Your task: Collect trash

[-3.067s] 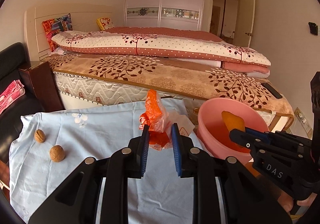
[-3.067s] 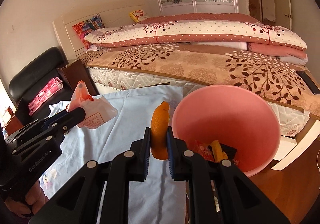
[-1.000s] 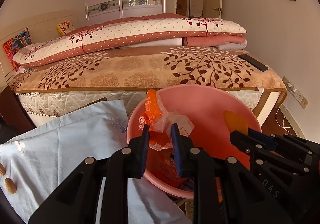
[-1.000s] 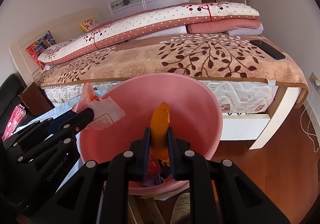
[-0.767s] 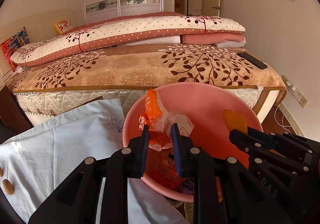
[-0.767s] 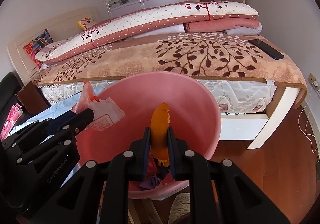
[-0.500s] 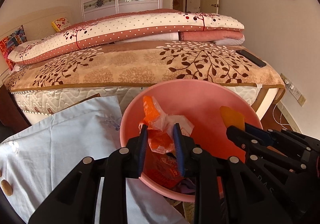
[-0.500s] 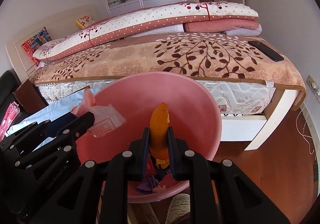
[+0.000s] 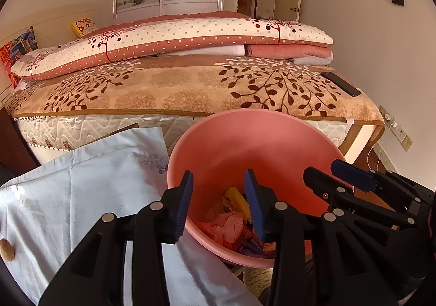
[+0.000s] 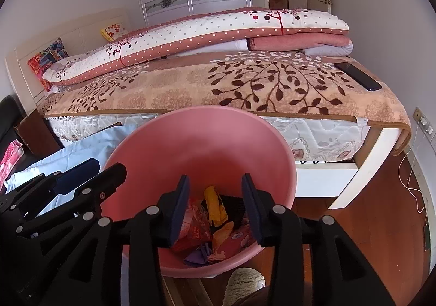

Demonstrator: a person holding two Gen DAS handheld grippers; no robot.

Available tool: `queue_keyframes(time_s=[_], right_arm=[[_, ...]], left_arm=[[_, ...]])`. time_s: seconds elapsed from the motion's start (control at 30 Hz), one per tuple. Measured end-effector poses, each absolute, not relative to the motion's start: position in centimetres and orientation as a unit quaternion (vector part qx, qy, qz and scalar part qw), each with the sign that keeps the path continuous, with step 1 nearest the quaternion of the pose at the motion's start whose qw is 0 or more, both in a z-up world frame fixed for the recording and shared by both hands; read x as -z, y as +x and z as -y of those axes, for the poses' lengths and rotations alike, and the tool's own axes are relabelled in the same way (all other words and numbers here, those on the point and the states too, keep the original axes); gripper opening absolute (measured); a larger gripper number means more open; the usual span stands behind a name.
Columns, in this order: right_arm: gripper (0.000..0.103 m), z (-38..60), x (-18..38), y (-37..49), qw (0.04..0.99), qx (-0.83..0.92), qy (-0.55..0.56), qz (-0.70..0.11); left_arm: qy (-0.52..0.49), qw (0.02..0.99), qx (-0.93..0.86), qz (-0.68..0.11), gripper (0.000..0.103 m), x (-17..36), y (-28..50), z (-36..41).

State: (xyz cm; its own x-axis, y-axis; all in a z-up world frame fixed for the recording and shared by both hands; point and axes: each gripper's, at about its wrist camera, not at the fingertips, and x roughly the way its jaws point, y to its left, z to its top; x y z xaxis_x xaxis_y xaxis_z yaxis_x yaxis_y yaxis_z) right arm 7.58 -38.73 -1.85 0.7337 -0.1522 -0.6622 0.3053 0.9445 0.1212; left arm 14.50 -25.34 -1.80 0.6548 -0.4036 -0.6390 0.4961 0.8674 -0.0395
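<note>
A: Status of the left hand-held gripper (image 9: 219, 198)?

B: We read its jaws as spread wide, with nothing between the blue pads (image 9: 186, 198). It sits over the near rim of the pink bin (image 9: 245, 142).

A: And the right hand-held gripper (image 10: 215, 201)?

B: Same condition: jaws wide apart, nothing held. We see it directly above the bin's mouth, just beside the left unit.

A: Location of the trash?

B: The trash (image 10: 215, 227) lies at the bottom of the bin, below and between both sets of pads: a yellow peel (image 10: 214, 206), a red wrapper (image 10: 194, 229), an orange piece and a purple scrap.

A: Surroundings?

B: To the left of the left hand-held gripper we see a surface under a light blue cloth (image 9: 81, 191), with a walnut (image 9: 6, 250) at its far-left edge. Beyond the bin stands the bed (image 9: 190, 87), with a dark phone (image 10: 357, 76) on its right corner.
</note>
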Motion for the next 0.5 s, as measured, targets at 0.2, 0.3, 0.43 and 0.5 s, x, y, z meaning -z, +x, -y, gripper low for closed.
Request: queue_keyframes(time_s=[0.2,0.3,0.43,0.5], right_arm=[[0.042,38.5,0.9,6.8,0.929,0.122,0.113,-0.331],[0.045,38.3,0.2,6.3,0.933,0.122,0.11,-0.32],[0.047,37.7,-0.9,5.3,0.941,0.115,0.107,-0.299],[0.048,37.2,-1.4,4.8,0.946,0.11,0.102,-0.289]], left_arm=[[0.055,0.909,0.242,-0.335,0.043,1.2,14.3,24.7],[0.048,0.913,0.237,-0.33,0.043,0.7,14.0,24.2],[0.043,0.919,0.229,-0.318,0.043,-0.1,13.3,23.4],[0.044,0.922,0.224,-0.312,0.043,-0.4,12.8,23.0]])
